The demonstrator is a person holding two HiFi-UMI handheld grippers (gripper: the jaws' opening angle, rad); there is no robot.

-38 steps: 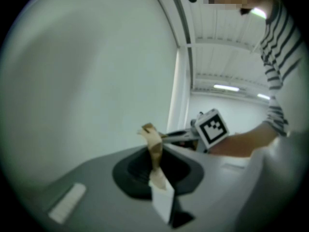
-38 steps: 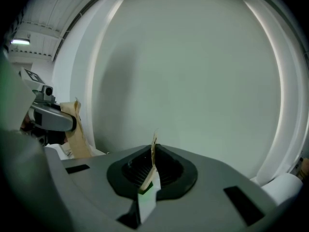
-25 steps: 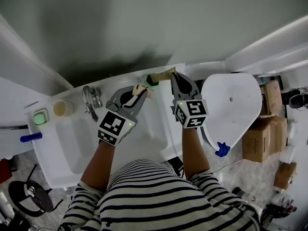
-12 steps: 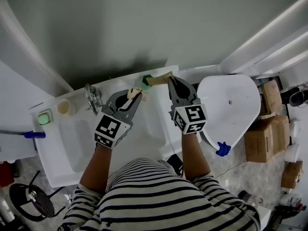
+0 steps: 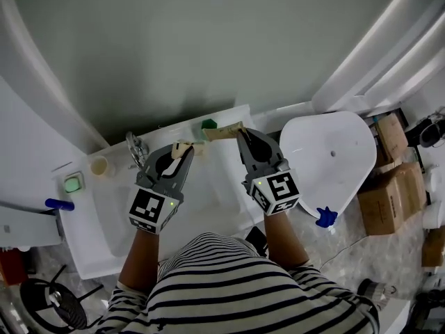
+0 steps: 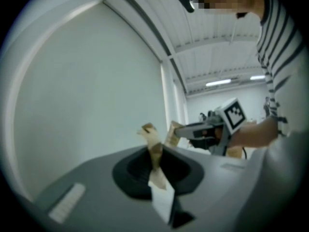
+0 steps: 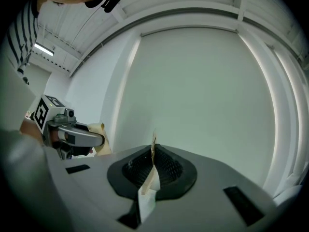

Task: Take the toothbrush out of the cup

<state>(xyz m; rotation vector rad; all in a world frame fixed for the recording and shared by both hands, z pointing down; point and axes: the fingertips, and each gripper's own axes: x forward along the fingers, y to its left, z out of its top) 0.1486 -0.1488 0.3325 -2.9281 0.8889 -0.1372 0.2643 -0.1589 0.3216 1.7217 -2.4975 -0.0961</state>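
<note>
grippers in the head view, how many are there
2. The left gripper is over the sink, shut on a tan scrap; the right gripper is beside it, shut on a tan strip. Both show fully.

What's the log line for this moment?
left gripper: shut on crumpled tan paper | right gripper: shut on flat tan paper | both above sink | cup: beside faucet

Dim, flat light; dark fisheye corners, soft blur throughout.

In 1 s both rose off the sink (image 5: 104, 218): left gripper (image 5: 186, 153) carrying its tan scrap (image 5: 181, 147), right gripper (image 5: 240, 135) its tan strip (image 5: 222, 132).
</note>
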